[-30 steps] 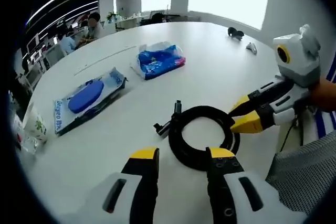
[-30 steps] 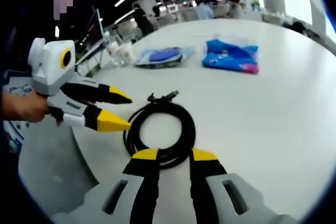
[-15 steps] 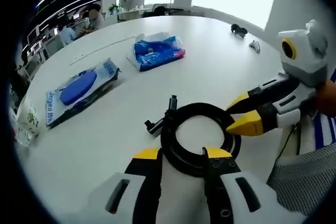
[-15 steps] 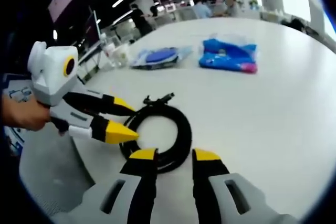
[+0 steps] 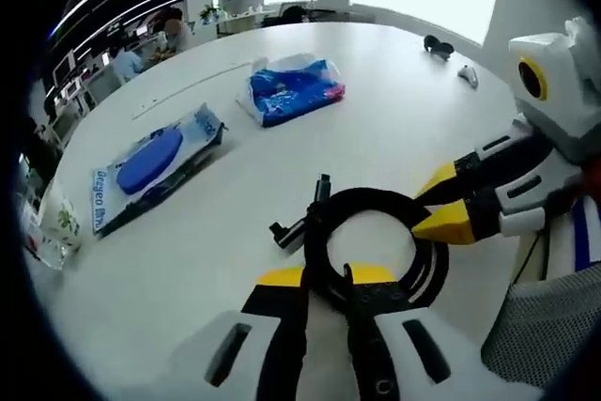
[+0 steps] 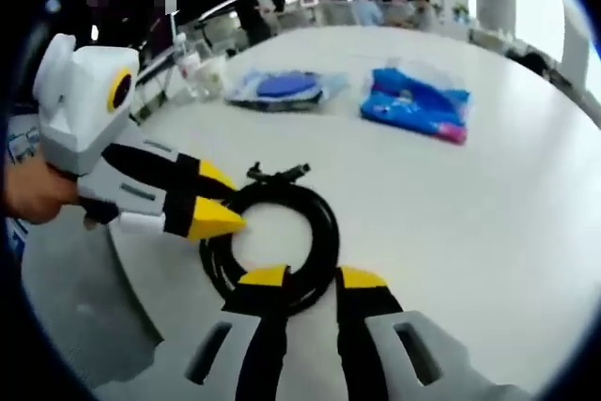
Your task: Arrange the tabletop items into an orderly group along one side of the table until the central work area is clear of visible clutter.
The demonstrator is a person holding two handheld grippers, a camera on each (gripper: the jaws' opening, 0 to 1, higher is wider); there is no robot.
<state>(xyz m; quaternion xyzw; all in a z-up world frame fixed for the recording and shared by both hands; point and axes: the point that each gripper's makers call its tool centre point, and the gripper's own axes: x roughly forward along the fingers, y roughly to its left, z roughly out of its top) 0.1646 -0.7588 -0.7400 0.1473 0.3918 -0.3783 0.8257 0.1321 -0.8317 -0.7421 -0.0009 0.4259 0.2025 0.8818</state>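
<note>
The coiled black cable (image 5: 376,241) lies flat at the counter (image 5: 404,110) edge. The left tongs (image 5: 324,279) are pinched on its near arc; the right tongs (image 6: 302,279), jaws apart, straddle the opposite arc.

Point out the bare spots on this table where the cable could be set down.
Bare table runs wide beyond the cable coil, up to the blue bag. Another open strip lies between that bag and the flat blue packet. It is crowded at the near edge, where both grippers meet the coil.
</note>
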